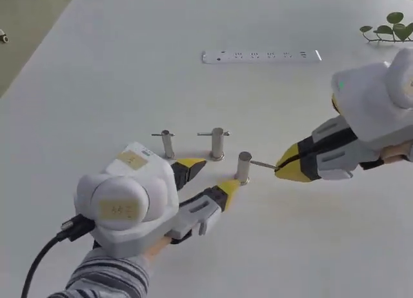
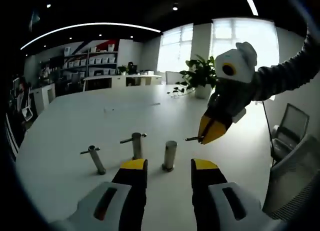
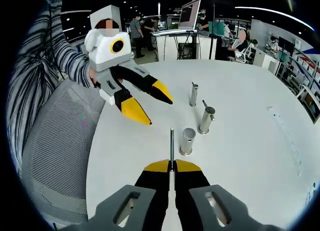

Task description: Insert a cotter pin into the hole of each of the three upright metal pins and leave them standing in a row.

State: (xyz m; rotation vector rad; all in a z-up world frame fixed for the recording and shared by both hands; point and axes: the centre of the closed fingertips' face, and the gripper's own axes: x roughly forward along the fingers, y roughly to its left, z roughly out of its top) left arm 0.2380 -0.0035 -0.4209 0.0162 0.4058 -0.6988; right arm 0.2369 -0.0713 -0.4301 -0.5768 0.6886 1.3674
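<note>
Right hand-held gripper (image 3: 171,164) pinching likely cotter pin (image 3: 171,143)

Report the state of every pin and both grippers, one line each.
Left gripper, open, holding nothing.
Right gripper, shut on the cotter pin.
Cotter pin, held level, tip just short of the bare pin, not yet inserted.
Bare pin, upright, nothing through its hole.
Middle pin, upright, already pinned through the top.
End pin, upright, already pinned through the top.

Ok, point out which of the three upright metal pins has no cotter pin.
The silver metal pin nearest the right gripper; both others carry crosswise cotter pins.
</note>
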